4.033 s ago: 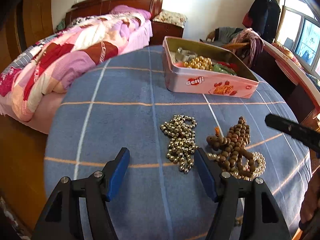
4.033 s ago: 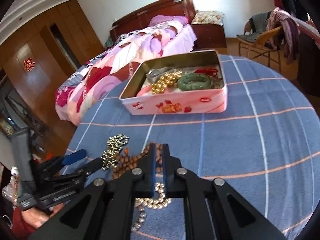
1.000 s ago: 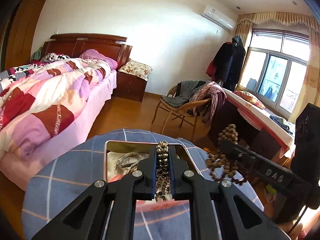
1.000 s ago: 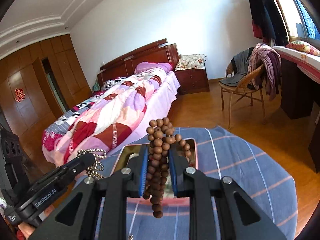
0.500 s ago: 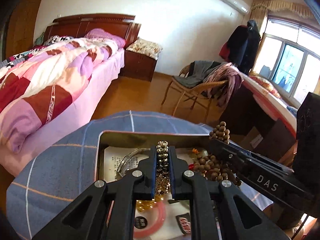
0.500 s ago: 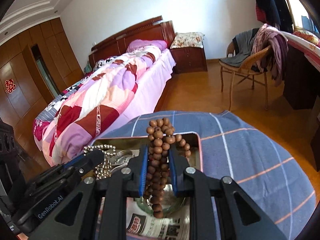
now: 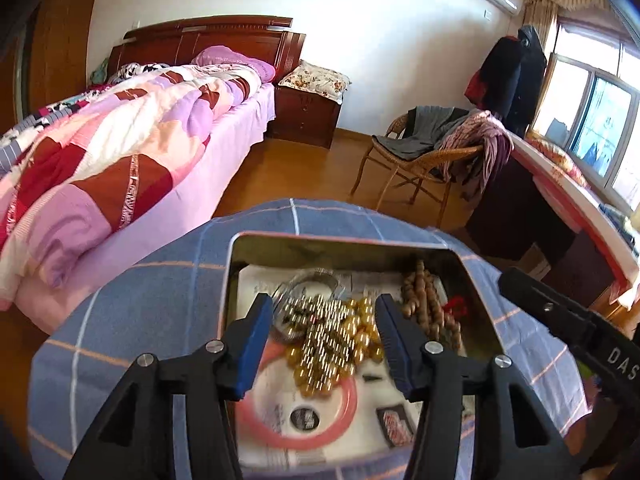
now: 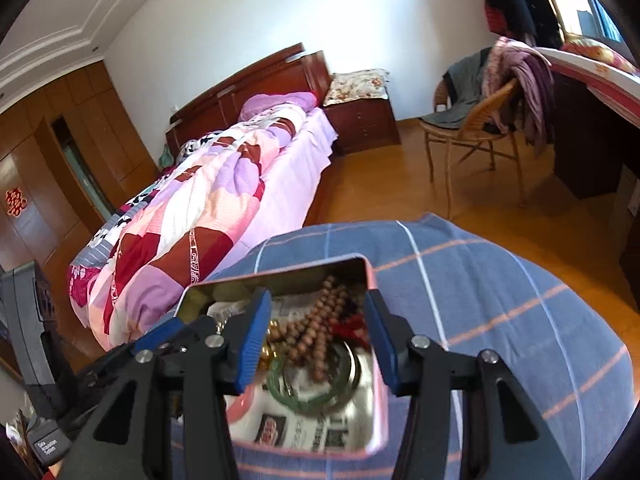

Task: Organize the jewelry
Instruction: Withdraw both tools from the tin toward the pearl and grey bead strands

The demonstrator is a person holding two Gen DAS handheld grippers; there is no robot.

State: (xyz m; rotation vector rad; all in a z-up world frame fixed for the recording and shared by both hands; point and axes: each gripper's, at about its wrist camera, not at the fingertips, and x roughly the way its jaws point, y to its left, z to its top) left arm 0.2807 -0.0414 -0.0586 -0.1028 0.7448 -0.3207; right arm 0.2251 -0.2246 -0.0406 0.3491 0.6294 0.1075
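Note:
An open pink tin (image 7: 236,272) (image 8: 379,412) stands on the blue checked table. My left gripper (image 7: 320,340) is open above it, and a metal bead strand (image 7: 324,332) lies blurred on gold beads just below the fingers. My right gripper (image 8: 316,336) is open over the tin, and the brown wooden bead strand (image 8: 316,332) (image 7: 428,304) lies inside beside red thread and a green bangle (image 8: 308,396). The right gripper's finger (image 7: 560,316) shows at the right of the left wrist view.
The blue checked tablecloth (image 8: 500,288) covers a round table. Beyond it stand a bed with a pink quilt (image 7: 120,140), a wicker chair with clothes (image 7: 432,152) and a desk at the right (image 7: 568,200).
Both grippers have opened over the tin. The metal bead strand and the wooden bead strand have dropped from the fingers into the tin.

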